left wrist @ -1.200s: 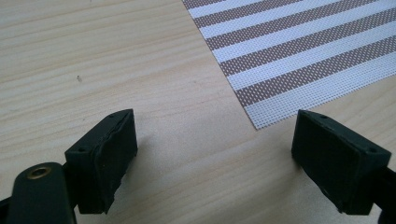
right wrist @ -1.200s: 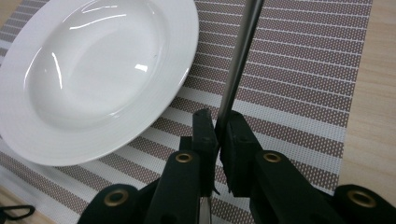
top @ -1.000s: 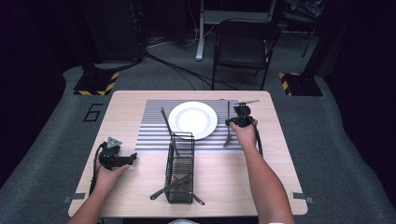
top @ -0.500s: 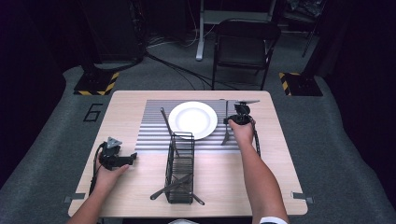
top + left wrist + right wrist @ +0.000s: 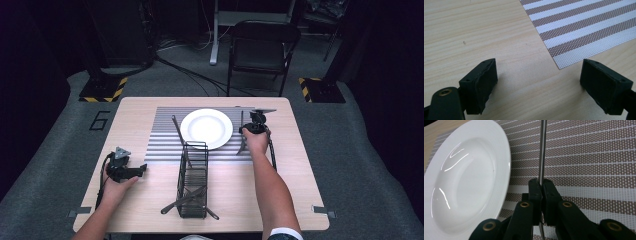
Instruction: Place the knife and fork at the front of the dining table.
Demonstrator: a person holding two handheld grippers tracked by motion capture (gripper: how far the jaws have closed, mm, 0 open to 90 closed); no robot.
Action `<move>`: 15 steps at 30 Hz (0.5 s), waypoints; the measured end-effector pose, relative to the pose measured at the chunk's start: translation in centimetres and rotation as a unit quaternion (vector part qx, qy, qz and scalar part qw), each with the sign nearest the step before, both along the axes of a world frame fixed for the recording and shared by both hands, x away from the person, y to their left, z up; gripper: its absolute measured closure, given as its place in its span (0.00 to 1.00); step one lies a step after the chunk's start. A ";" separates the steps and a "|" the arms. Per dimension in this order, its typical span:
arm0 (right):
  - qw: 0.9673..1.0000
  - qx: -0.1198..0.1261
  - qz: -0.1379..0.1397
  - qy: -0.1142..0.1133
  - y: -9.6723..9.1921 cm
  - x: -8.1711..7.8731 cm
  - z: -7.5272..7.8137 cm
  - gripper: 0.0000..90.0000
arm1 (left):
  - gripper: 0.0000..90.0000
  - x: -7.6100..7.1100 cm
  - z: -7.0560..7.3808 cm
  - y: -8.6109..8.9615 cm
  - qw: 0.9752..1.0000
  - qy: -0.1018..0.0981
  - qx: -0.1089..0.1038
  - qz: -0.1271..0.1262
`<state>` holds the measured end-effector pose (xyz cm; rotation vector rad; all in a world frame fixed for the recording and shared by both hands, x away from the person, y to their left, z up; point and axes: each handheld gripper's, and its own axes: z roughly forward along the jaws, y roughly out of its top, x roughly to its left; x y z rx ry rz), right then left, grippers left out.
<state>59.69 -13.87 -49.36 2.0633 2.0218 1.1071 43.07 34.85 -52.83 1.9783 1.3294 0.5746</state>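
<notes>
**Right gripper pinches a utensil beside the plate; left gripper rests spread**

The right gripper (image 5: pixel 541 185) has its jaws pressed together on a thin metal utensil handle (image 5: pixel 542 152), which runs straight up from between the pads across the striped placemat (image 5: pixel 586 157). Which kind of utensil it is cannot be told. From the high view, the right gripper (image 5: pixel 256 125) sits just to the right of the white plate (image 5: pixel 206 128), and the utensil (image 5: pixel 242 135) lies along the mat close to the plate's right rim without touching it. In the right gripper view the plate (image 5: pixel 466 177) is just left of the handle, apart from it.

The left gripper (image 5: pixel 539 82) has its jaws spread wide with nothing between them; bare wooden table (image 5: pixel 474 32) lies under them, and the near corner of the placemat (image 5: pixel 579 27) reaches in just ahead of the right-hand jaw. In the high view the left gripper (image 5: pixel 125 170) rests on the table well to the left of the plate and nearer the person, off the mat.

A black wire cutlery basket (image 5: pixel 192 180) stands nearer the person than the plate, with utensils in it. One more dark utensil (image 5: pixel 177 131) lies on the mat just left of the plate.
</notes>
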 end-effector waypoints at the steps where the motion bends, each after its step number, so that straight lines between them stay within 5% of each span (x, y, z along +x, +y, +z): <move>1: 1.000 0.000 0.000 0.000 0.0 0.0 0.0 0.97 | 0.16 0.0 0.0 0.0 1.000 0.000 0.000 0.000; 15: 0.999 0.005 -0.031 0.011 0.1 0.3 -1.0 0.96 | 0.16 0.0 -0.1 -0.1 1.000 -0.009 -0.004 0.001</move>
